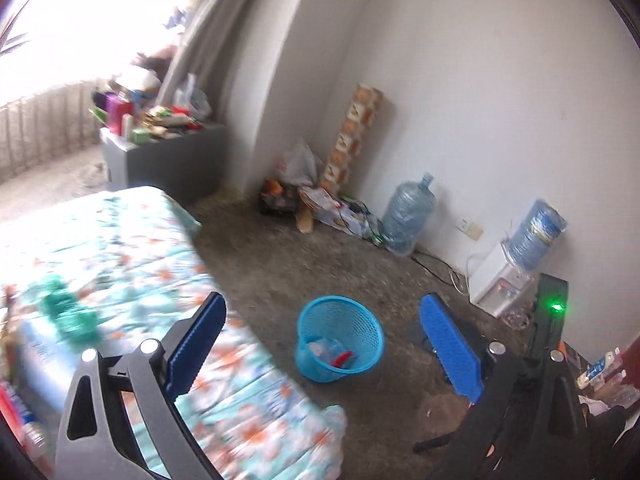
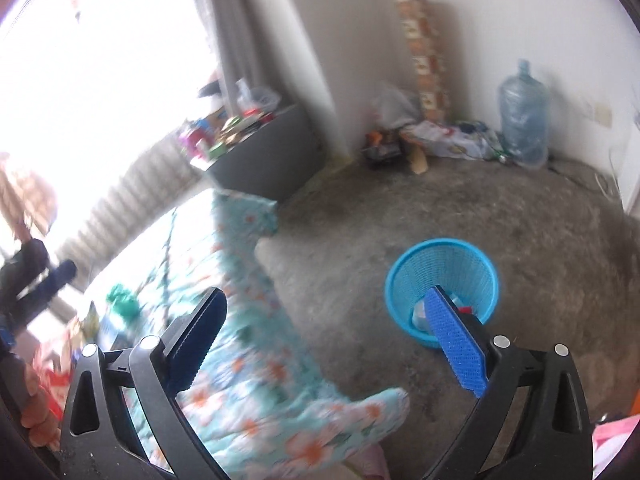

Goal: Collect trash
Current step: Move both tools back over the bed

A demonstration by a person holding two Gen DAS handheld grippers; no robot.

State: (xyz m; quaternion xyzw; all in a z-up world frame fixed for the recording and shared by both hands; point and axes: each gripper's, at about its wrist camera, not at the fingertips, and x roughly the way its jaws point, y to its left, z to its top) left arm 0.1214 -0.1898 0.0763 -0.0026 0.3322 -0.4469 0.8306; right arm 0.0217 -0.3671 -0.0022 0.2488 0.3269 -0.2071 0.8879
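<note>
Both tools, left tool (image 1: 320, 344) and right tool (image 2: 324, 344), seen wide open, nothing held. Green wrapper (image 1: 66, 314) on bed (image 1: 120, 240) lies ahead-left; left tool judged nearer. Blue basket (image 1: 340, 340) sits on floor, ahead-right.

- Blue mesh basket (image 1: 339, 338): round, tapered plastic wastebasket with perforated walls, upright on the grey floor, mouth open upward. From the left hand-held gripper (image 1: 324, 354) it lies ahead and below, framed between the two fingers. From the right hand-held gripper (image 2: 326, 344) it sits ahead toward the right finger, whose blue pad overlaps its near rim in view.
- Trash in the basket (image 1: 330, 354): a small heap at the bottom, clear crumpled plastic with a red piece beside it; finer detail is blurred.
- Green crumpled item (image 1: 66, 312): lies on the floral bed cover, left of the left finger; heavily blurred.
</note>
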